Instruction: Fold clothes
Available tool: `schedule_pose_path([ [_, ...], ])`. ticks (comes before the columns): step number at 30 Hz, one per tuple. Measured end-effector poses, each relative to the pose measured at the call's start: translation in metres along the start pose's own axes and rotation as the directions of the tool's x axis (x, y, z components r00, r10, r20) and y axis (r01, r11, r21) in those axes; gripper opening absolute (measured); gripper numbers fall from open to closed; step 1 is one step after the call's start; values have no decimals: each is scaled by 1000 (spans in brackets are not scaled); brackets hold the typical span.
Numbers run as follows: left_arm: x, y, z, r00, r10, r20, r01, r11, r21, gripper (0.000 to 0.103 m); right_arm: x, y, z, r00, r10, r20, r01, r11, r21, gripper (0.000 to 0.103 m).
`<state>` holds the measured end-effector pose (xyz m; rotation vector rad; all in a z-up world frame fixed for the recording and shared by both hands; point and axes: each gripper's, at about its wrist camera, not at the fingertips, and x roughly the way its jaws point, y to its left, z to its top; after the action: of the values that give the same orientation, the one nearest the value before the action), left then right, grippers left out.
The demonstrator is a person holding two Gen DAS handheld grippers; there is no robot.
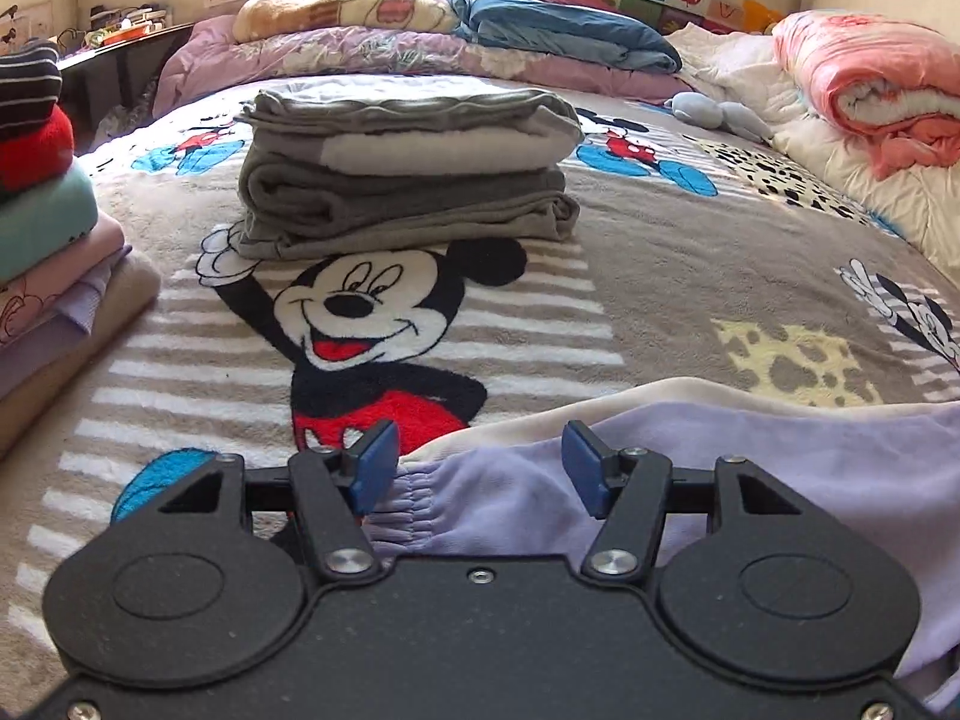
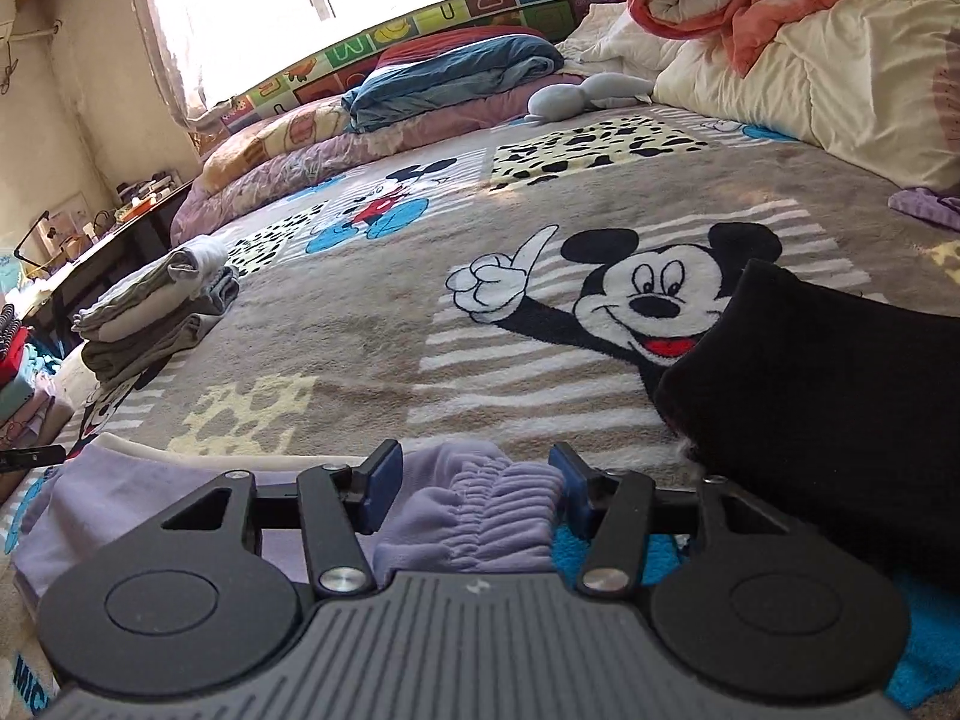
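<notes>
A lavender garment [image 1: 750, 468] with an elastic waistband lies flat on the Mickey Mouse blanket [image 1: 540, 312] at the near edge of the bed. My left gripper [image 1: 480, 468] is open, its blue pads either side of the gathered waistband at the garment's left end. My right gripper [image 2: 474, 489] is open around the bunched waistband of the same garment [image 2: 480, 504] at its right end. A cream layer [image 1: 600, 402] shows under the lavender cloth.
A folded grey stack [image 1: 408, 174] sits mid-bed, also in the right wrist view [image 2: 156, 312]. A pile of folded clothes [image 1: 42, 240] stands at the left. A black garment [image 2: 840, 408] lies to the right. Pillows and quilts [image 1: 870, 96] line the far side.
</notes>
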<state>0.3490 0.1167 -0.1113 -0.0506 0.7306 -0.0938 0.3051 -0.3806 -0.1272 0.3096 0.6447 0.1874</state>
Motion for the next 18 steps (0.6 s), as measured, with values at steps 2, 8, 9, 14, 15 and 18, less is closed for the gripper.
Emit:
schedule_pose_path([
  [2, 2, -4, -2, 1000, 3, -3, -3, 1000, 20, 59, 2, 1, -2, 1000, 2, 4, -2, 1000, -6, 45],
  [8, 10, -22, -7, 999, 47, -10, -46, 989, 138, 46, 3, 4, -3, 1000, 14, 17, -14, 1000, -20, 35],
  [9, 10, -24, -8, 998, 55, -5, -54, 987, 151, 27, 2, 6, -4, 1000, 14, 20, -13, 999, -29, 30],
  [14, 2, -33, -9, 994, 92, 53, -101, 975, 196, 3, -8, 9, -3, 997, -1, 79, 5, 999, -51, 24],
  [15, -4, -33, -8, 993, 91, 77, -104, 976, 193, 3, -12, 10, -3, 995, -2, 99, 7, 999, -50, 24],
  [18, -21, -33, -7, 985, 84, 149, -110, 977, 180, 2, -28, 10, -1, 986, 18, 165, -10, 999, -48, 23],
])
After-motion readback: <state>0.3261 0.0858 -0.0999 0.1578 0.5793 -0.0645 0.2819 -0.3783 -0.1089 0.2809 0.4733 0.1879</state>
